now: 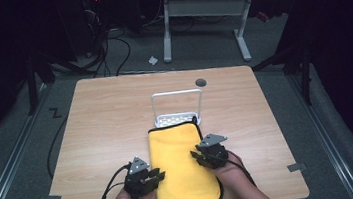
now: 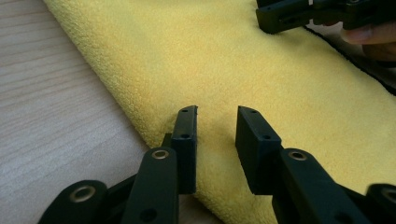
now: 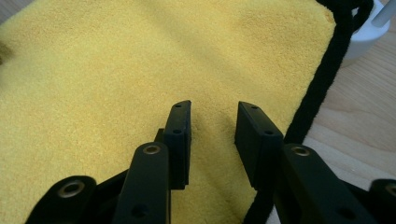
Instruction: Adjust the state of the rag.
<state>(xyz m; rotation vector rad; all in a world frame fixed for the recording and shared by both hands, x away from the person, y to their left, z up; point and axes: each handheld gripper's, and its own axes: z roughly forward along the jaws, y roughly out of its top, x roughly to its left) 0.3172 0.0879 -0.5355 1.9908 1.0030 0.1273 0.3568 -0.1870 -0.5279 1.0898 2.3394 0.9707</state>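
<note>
left tongs [image 2: 215, 135] over yellow towel [image 2: 261, 79], rack [image 1: 177, 107] behind

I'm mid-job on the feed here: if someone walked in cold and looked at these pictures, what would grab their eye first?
The bright yellow towel with its black edging, folded into a long strip at the near middle of the wooden table. Next, the two black tongs flanking it: the left tongs at its left edge and the right tongs at its right edge, both with jaws apart over the cloth. Just behind the towel stands a small white rack.
</note>
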